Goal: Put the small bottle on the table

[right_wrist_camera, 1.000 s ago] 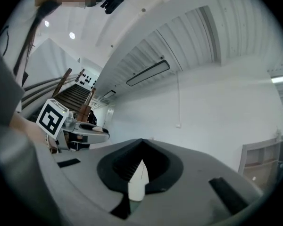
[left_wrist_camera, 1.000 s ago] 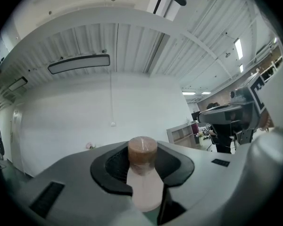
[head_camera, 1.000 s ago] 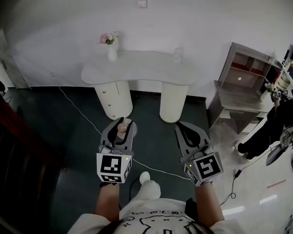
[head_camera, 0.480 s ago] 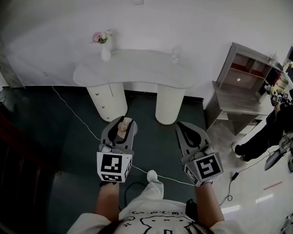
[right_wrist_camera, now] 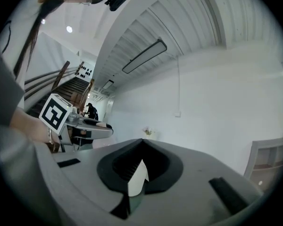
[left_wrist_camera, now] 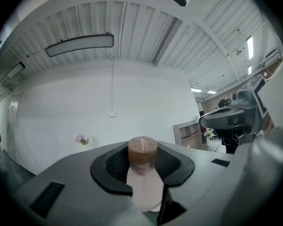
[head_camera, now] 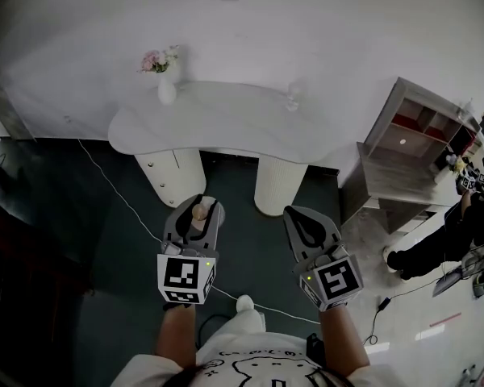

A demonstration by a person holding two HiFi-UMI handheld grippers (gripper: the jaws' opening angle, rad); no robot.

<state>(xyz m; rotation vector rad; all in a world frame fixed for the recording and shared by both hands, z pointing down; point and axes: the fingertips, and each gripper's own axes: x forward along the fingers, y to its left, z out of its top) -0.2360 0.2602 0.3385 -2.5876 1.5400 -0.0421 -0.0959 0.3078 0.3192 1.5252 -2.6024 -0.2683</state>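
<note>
My left gripper [head_camera: 194,214] is shut on a small pale bottle [head_camera: 198,214] with a brown cork-like cap. In the left gripper view the small bottle [left_wrist_camera: 143,173] stands upright between the dark pads, cap on top. My right gripper [head_camera: 306,226] is held level beside the left one, its jaws closed together with nothing between them; the right gripper view shows its tips [right_wrist_camera: 140,150] meeting. Both grippers hang over the dark floor, short of the white table [head_camera: 226,127], which stands ahead against the wall.
On the table stand a white vase with pink flowers [head_camera: 165,79] at the left and a small clear glass [head_camera: 292,97] at the right. A grey shelf unit [head_camera: 415,151] is at the right. A white cable [head_camera: 121,196] crosses the floor. A seated person [head_camera: 460,232] is far right.
The table has come nearer and sits lower and larger in the head view as the person walks towards it. Both grippers keep their pose; the bottle stays held.
</note>
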